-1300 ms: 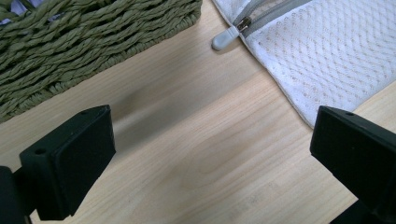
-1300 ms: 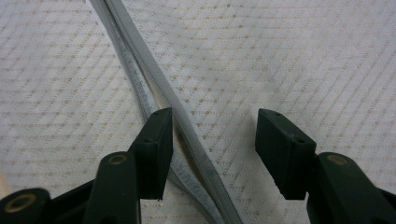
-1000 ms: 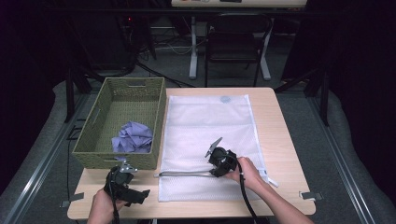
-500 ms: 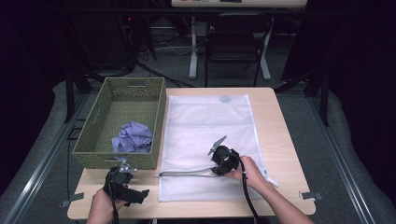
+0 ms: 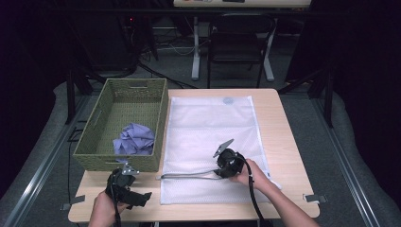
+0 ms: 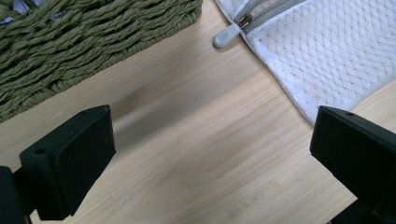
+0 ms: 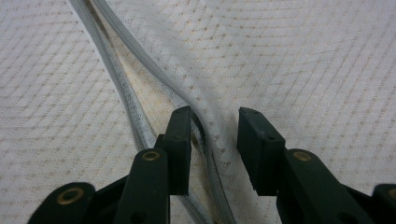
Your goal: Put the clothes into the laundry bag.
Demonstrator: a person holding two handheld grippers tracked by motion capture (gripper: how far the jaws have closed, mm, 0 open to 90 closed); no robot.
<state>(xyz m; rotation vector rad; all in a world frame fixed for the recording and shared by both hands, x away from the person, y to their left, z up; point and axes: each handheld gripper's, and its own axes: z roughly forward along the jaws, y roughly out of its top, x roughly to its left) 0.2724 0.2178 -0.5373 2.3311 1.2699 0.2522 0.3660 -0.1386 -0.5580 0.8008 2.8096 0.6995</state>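
Pale wooden table (image 5: 279, 127), dark room. We list: white mesh laundry bag (image 5: 213, 127), thin, limp, light, lying flat; best hold its opened zipper edge (image 7: 196, 105), now between right gripper (image 7: 214, 151) jaws, narrowly parted. Left gripper (image 6: 205, 154) wide, empty, zipper pull (image 6: 226, 37) well ahead.

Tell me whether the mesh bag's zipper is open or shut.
Partly open. In the right gripper view the zipper splits into two tracks, with the upper edge between the right gripper jaws; the pull sits at the bag's corner.
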